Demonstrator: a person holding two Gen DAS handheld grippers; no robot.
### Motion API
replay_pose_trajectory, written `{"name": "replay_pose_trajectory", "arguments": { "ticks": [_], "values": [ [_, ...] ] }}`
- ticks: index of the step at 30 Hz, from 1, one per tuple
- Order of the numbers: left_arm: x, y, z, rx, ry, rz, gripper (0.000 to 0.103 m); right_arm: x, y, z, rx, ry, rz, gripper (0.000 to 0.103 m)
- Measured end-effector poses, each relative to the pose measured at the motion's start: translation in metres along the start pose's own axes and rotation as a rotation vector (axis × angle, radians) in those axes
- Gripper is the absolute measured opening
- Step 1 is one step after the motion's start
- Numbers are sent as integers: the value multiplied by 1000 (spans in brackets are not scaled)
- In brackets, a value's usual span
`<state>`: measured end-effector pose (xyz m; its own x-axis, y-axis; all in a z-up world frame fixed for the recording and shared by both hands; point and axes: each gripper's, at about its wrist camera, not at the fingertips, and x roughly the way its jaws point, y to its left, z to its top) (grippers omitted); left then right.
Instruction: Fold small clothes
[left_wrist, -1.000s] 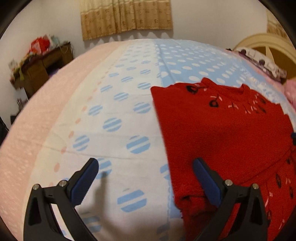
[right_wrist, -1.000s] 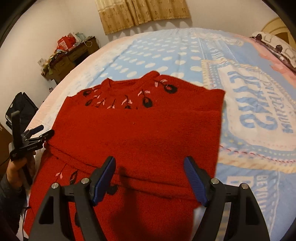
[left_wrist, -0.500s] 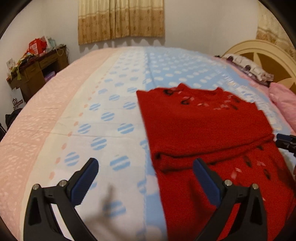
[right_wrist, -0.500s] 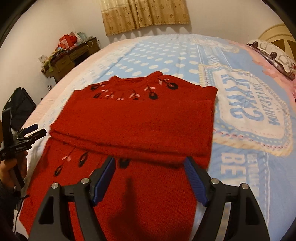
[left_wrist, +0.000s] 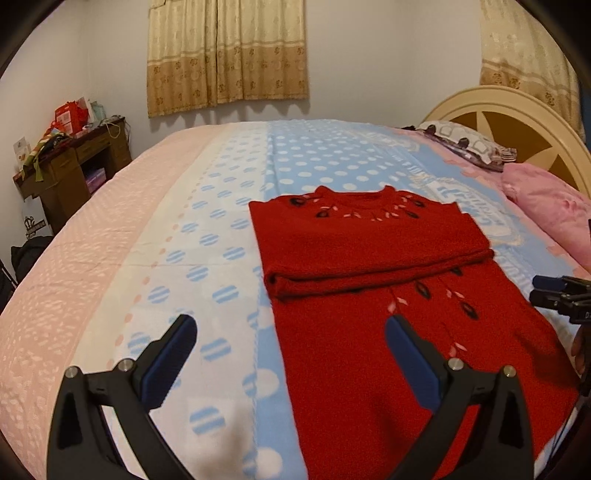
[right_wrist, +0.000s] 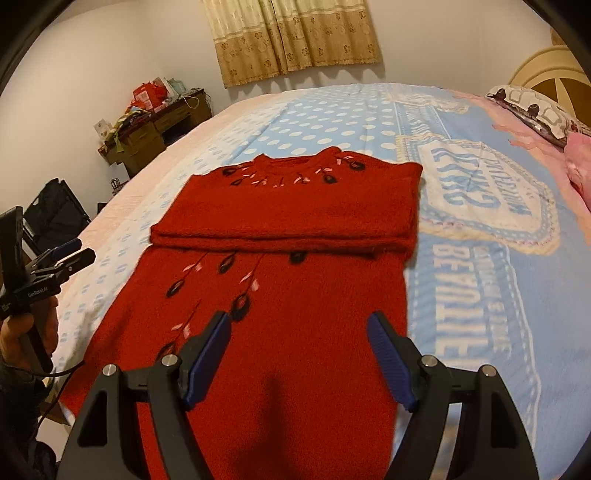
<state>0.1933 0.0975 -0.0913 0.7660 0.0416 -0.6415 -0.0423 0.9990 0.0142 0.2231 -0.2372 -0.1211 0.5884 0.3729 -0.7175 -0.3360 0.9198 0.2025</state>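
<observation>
**Red sweater flat on the bed, both grippers empty above it**

The red sweater (right_wrist: 280, 258) lies on the blue dotted bedspread (left_wrist: 332, 155), its sleeves folded across the chest in a thick band. The right gripper (right_wrist: 299, 354) hangs over the hem, jaws apart, nothing between them. The left gripper (left_wrist: 291, 354) is spread wide too, straddling the sweater's left edge. Only the left view catches the pink pillow (left_wrist: 546, 210); only the right view shows the hand (right_wrist: 26, 328) gripping the other tool's handle.
</observation>
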Motion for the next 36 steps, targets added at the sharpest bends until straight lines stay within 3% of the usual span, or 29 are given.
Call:
{"name": "replay_pose_trajectory", "arguments": {
  "ticks": [13, 20, 23, 36],
  "values": [
    [-78, 5, -50, 19, -43, -43, 103, -31, 12, -44, 7, -23, 10, 77],
    [-126, 25, -78, 39, -96, 22, 103, -54, 18, -72, 7, -37, 6, 77],
    [-140, 33, -92, 28, -80, 5, 103, -66, 23, -80, -3, -44, 1, 77],
    [-96, -13, -136, 141, 49, -92, 103, -105, 36, -119, -73, -20, -52, 77]
  ]
}}
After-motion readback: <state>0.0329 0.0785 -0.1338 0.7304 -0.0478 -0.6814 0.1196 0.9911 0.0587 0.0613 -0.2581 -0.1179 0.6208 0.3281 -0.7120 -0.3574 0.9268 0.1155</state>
